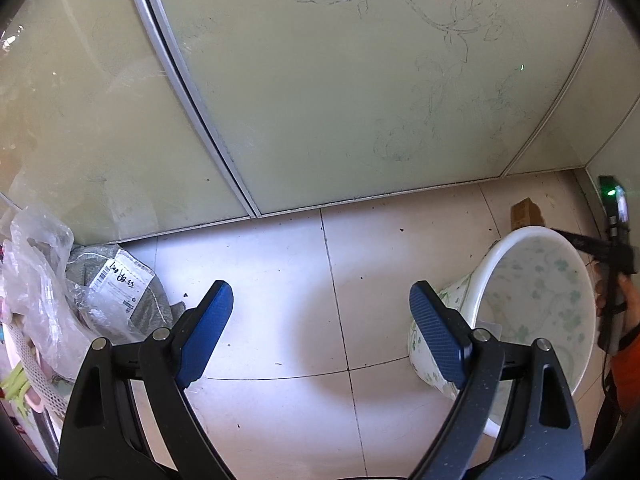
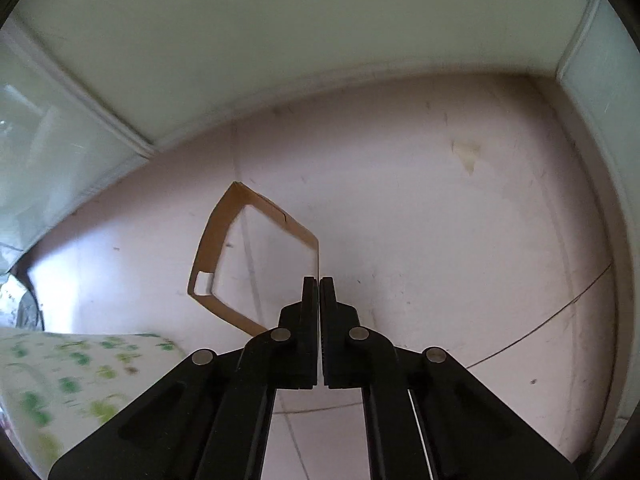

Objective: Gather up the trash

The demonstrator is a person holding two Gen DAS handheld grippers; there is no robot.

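My right gripper (image 2: 319,280) is shut on the edge of a brown cardboard frame (image 2: 208,248) with a hollow middle and holds it above the tiled floor. A white bin with green flower print (image 2: 60,380) is at the lower left of that view. In the left wrist view my left gripper (image 1: 320,300) is open and empty above the floor. The same white bin (image 1: 536,292) stands to its right, tilted, with its mouth showing. A bit of the brown cardboard (image 1: 526,210) shows behind the bin's rim. The right gripper's body (image 1: 616,248) shows at the far right.
Frosted glass sliding doors (image 1: 320,100) with a flower pattern stand behind the floor. A pile of plastic bags and a grey parcel bag with a label (image 1: 116,292) lies at the left by a white basket (image 1: 24,364). A pale scrap (image 2: 466,154) lies on the floor.
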